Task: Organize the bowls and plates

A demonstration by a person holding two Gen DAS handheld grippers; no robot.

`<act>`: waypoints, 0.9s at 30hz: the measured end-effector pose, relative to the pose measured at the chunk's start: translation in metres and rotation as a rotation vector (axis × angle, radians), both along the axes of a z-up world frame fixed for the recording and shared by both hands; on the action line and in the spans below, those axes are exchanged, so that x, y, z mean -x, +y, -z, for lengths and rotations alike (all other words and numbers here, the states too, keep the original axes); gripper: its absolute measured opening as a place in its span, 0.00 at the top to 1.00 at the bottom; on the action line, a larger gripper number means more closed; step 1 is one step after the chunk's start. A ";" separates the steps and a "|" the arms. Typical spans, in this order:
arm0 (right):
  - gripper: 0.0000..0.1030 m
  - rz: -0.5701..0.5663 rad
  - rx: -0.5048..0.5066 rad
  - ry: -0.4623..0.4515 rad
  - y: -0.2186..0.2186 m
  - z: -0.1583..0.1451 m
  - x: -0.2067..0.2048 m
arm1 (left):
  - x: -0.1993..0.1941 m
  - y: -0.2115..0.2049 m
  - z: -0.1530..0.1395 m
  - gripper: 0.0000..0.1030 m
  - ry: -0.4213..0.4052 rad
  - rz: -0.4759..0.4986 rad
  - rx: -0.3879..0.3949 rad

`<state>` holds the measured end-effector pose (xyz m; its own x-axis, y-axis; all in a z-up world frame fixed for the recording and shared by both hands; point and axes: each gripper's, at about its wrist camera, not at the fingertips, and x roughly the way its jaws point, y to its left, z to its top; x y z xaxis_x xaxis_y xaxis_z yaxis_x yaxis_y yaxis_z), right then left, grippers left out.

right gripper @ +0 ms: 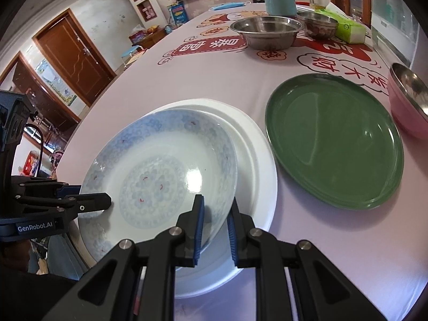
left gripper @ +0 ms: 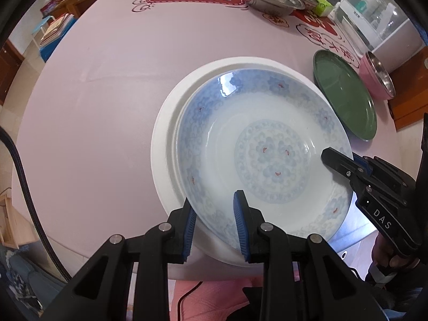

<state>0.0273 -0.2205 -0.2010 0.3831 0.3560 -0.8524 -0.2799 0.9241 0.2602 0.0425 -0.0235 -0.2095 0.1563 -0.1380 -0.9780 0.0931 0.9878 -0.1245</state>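
**A:** What is at the centre of the scene?

**B:** A shallow blue-and-white patterned porcelain plate [left gripper: 256, 144] sits over a larger plain white round plate [left gripper: 165, 144] on a pale pink worktop [left gripper: 93, 93] printed with red characters. The patterned plate is tilted, with the white plate's rim showing from 7 to 1 o'clock around it in the left wrist view.

**A:** And the jaws?

**B:** The left gripper [left gripper: 214, 227] has its jaws closed on the patterned plate's rim at 6 o'clock, one blue pad under the rim and one above. The right gripper [right gripper: 215, 230] grips the same plate's rim at its 4 o'clock edge in the left wrist view, jaws nearly closed around it.

**A:** What else is nearby?

**B:** A flat dark green round plate [right gripper: 334, 139] lies just beside the white plate at 3 o'clock in the right wrist view. A pink bowl with a steel lining [right gripper: 409, 99] is just past it at 2 o'clock. Two stainless steel bowls [right gripper: 264, 32] stand at the far edge, at 12 o'clock, well apart from the stack.
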 end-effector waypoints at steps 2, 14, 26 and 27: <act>0.84 0.016 0.004 -0.006 0.001 0.000 0.001 | -0.002 0.000 0.002 0.75 0.008 0.016 0.002; 0.83 0.104 0.027 -0.012 0.002 0.004 0.008 | -0.013 -0.014 0.012 0.73 0.008 0.103 -0.020; 0.80 0.085 0.057 0.018 0.007 0.003 0.006 | -0.017 -0.017 0.013 0.67 0.019 0.092 -0.007; 0.79 0.079 0.055 0.023 0.007 0.003 0.006 | -0.015 -0.014 0.011 0.66 0.015 0.086 -0.012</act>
